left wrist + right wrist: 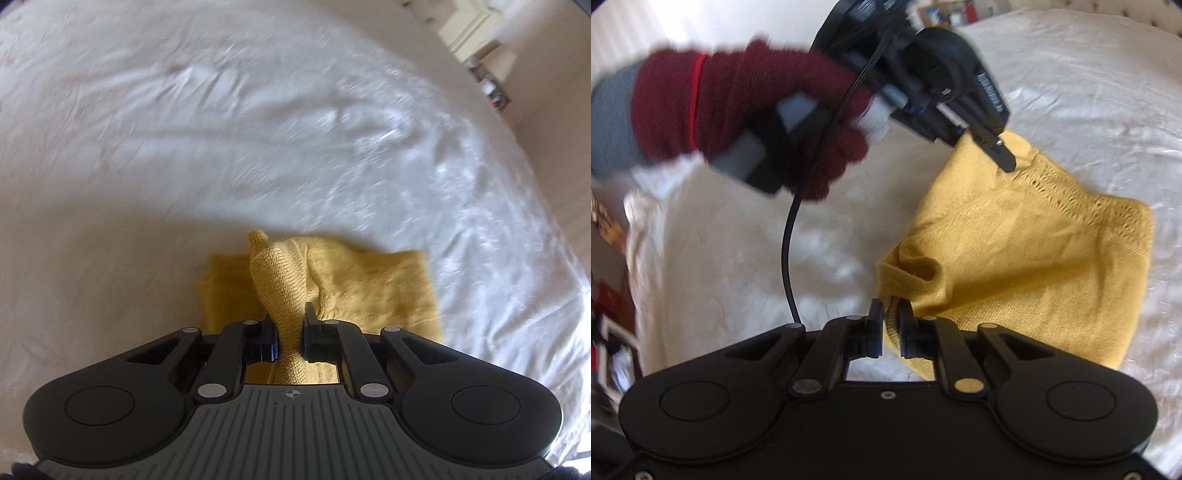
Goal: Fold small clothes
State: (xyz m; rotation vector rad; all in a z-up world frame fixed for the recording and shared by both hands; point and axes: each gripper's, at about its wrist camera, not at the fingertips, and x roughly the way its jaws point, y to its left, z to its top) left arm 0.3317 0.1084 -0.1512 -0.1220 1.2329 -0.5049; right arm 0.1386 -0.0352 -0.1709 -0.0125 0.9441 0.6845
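Yellow knit garment (1027,258), part-lifted off the white bed (147,166), one corner clenched in the left gripper (290,332), another in the right gripper (892,317); best carried over level, edges matched, both grips kept firm.

Bed, white sheet (221,129), creased and rumpled, daylight glinting on its folds. Pale plain wall (554,74) beyond the bed's far right edge. Cream panelled door or cupboard (469,29) at far right corner. Blurred clutter, red and white items (609,325), beside the bed's left edge.
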